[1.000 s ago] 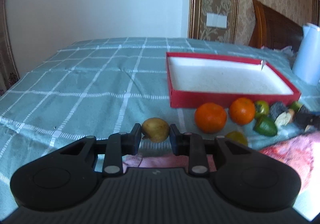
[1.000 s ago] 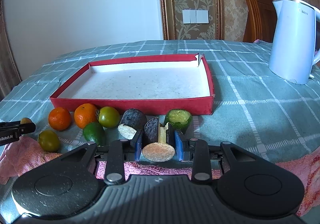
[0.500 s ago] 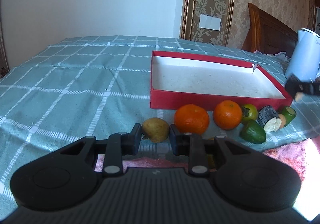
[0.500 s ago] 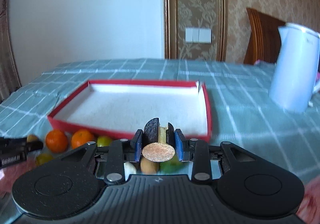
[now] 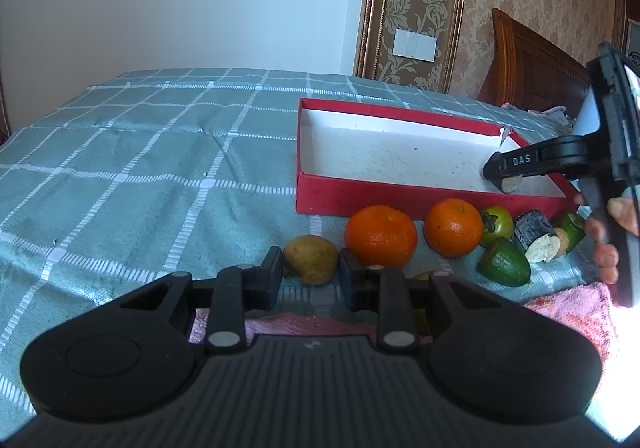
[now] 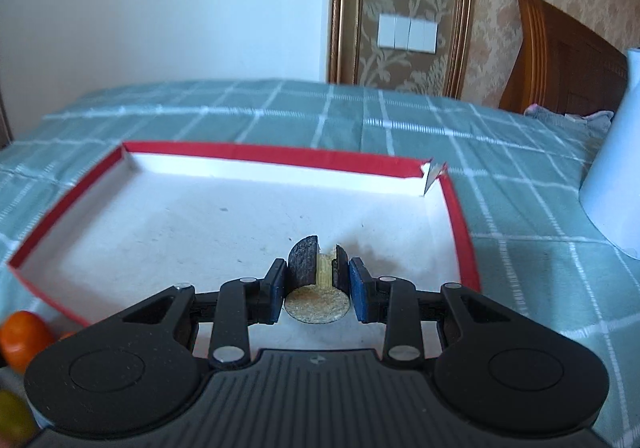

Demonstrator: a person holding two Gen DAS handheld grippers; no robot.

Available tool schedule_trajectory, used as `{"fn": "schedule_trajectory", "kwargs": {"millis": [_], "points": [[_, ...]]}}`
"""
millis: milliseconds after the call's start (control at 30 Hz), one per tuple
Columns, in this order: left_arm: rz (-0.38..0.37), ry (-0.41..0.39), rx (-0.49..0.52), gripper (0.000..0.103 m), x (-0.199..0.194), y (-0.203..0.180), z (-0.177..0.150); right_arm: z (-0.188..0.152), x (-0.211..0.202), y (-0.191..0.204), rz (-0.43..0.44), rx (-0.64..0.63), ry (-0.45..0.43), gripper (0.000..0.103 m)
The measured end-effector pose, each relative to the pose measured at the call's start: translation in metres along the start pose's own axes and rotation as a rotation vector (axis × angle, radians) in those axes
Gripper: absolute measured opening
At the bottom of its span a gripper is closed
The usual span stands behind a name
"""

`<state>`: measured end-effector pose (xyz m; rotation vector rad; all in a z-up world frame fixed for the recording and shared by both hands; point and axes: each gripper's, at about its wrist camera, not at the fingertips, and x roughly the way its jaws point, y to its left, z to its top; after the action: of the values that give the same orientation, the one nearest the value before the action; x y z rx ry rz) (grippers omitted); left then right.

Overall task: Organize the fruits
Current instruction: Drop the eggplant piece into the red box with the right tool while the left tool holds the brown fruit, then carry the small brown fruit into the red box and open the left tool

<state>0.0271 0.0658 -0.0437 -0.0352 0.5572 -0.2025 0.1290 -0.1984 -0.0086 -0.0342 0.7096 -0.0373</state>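
Note:
My right gripper (image 6: 317, 285) is shut on a dark-skinned cut fruit piece (image 6: 314, 276) with a pale cut face, held over the near right part of the red tray (image 6: 256, 156). In the left wrist view it (image 5: 506, 182) hangs just above the tray's floor inside the tray (image 5: 400, 204). My left gripper (image 5: 310, 274) is open, low over the cloth, with a small yellow-brown pear (image 5: 311, 259) between its fingertips. Two oranges (image 5: 381, 235) (image 5: 453, 227), a green persimmon (image 5: 497, 220), a green avocado (image 5: 503, 263) and another dark cut piece (image 5: 536, 235) lie in a row before the tray.
A teal checked cloth (image 5: 140, 176) covers the table. A pink towel (image 5: 568, 312) lies at the near right. A white kettle (image 6: 616, 176) stands right of the tray. A wooden chair (image 6: 560, 60) and wall stand behind.
My right gripper has carried the dark cut piece forward over the tray's rim and down toward the tray floor. My left gripper has shifted slightly, the pear still between its fingers.

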Motion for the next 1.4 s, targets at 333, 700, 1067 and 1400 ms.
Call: {"fn": "schedule_trajectory", "kwargs": {"millis": [333,700,1067,1400], "points": [[-0.002,-0.002,0.01,0.027,0.0,-0.001,-0.001,-0.003,-0.002,-0.001,-0.001,0.004,-0.014,0.033],[0.006,-0.005,0.025,0.027,0.0,-0.004,-0.002,-0.007,-0.02,-0.007,0.044,0.047,-0.031,0.056],[0.008,-0.003,0.029,0.027,0.0,-0.004,-0.002,-0.051,-0.095,-0.038,0.037,0.097,-0.117,0.064],[0.016,0.0,0.041,0.027,0.001,-0.006,-0.003,-0.092,-0.108,-0.043,-0.001,0.073,-0.083,0.065]]}}
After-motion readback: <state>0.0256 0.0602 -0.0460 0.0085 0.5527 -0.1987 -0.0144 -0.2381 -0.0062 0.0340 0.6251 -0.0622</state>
